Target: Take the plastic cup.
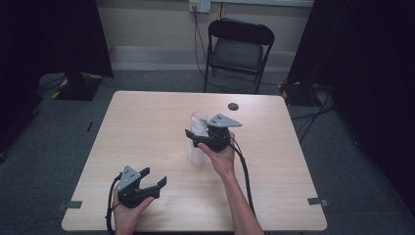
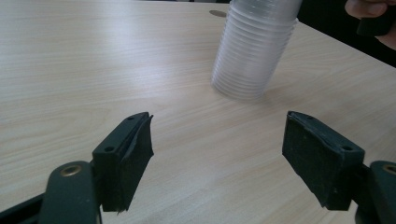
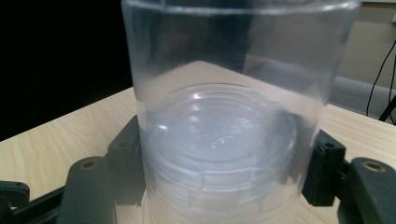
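Observation:
A stack of clear plastic cups (image 1: 197, 154) stands near the middle of the light wooden table (image 1: 142, 122). My right gripper (image 1: 195, 138) is at its upper part, coming from the right. In the right gripper view the black jaws press against both sides of the cup stack (image 3: 224, 70), so the right gripper (image 3: 219, 163) is shut on it. My left gripper (image 1: 154, 176) rests near the table's front left, open with nothing between its jaws. In the left gripper view the left gripper (image 2: 219, 126) points toward the ribbed cup stack (image 2: 252, 46), which stands well beyond its fingertips.
A small dark round disc (image 1: 233, 106) lies on the table behind the cups. A black folding chair (image 1: 239, 49) stands beyond the far edge. Grey tape marks (image 1: 74, 204) sit at the front corners. Dark curtains flank the floor on both sides.

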Tool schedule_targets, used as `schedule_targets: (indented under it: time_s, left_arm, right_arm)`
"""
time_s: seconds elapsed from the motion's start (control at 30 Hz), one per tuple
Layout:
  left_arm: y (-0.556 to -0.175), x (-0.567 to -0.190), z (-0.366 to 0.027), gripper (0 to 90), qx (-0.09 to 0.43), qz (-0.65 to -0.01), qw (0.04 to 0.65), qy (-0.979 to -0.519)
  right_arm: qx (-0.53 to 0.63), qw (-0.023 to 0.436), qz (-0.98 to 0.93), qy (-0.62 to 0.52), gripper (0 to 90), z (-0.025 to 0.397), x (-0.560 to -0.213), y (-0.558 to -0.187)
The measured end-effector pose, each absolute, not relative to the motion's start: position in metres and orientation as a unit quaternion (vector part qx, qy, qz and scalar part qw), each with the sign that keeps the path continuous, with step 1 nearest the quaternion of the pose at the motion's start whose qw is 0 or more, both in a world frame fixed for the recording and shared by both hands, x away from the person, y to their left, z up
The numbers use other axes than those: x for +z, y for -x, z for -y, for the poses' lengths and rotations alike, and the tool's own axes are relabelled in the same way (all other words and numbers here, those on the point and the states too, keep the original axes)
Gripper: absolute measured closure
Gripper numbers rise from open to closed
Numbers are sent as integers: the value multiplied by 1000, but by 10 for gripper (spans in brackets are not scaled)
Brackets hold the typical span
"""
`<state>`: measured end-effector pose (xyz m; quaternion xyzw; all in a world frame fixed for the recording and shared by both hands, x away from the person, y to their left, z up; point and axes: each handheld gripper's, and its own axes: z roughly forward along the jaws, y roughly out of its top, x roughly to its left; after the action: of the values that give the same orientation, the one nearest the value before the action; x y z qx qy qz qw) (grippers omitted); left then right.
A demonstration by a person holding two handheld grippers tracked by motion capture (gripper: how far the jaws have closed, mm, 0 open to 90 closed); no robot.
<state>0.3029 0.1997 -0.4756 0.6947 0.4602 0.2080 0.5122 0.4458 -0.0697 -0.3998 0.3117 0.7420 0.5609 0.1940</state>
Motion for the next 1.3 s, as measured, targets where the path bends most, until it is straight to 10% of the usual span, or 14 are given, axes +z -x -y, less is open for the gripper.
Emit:
schedule_targets:
  time_s: [1.3]
  left_arm:
    - [-306, -471, -189, 290, 204, -444, 513, -706]
  right_arm:
    - [626, 171, -696, -308, 347, 86, -357, -442]
